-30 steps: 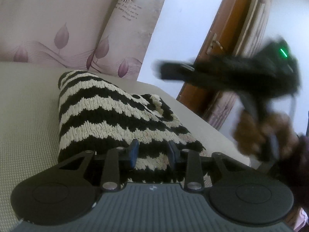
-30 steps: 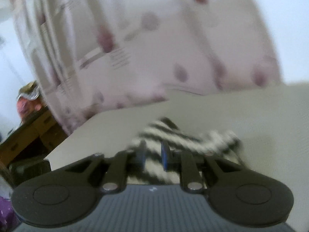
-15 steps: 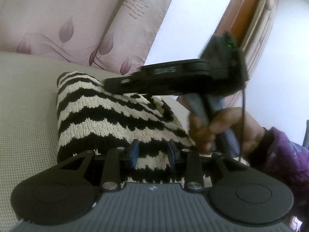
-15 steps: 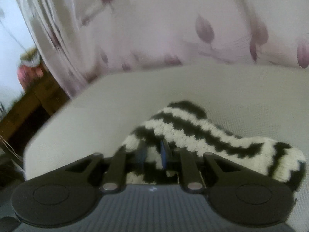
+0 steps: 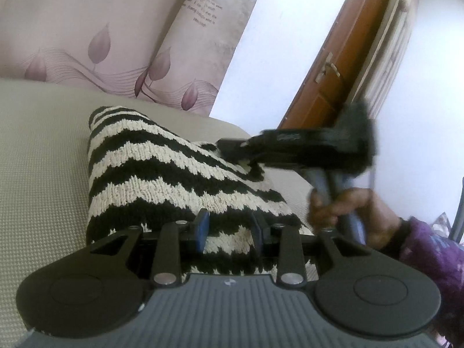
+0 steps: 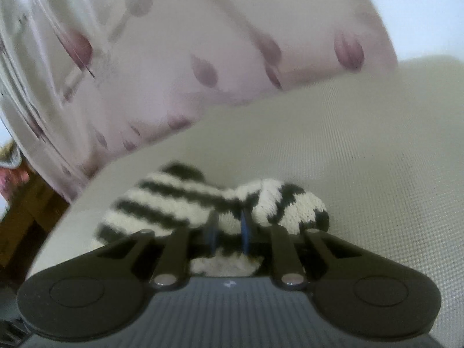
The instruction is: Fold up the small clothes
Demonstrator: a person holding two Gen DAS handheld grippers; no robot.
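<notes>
A black-and-cream zigzag knit garment lies bunched on a beige textured mattress. Its near edge rises between the blue pads of my left gripper, which is shut on that edge. My right gripper, held by a hand, comes in from the right and meets the garment's far right edge. In the right wrist view the right gripper has its pads close together with a fold of the knit garment pinched between them. The rest of the knit humps up just beyond the fingers.
Pink cushions with a purple leaf print stand along the back of the mattress. A brown wooden door and a white wall are at the right. A purple sleeve is at the right edge.
The right gripper swung in from high on the right and came down to the garment's far right edge. The left gripper and the near edge it holds stayed put.
</notes>
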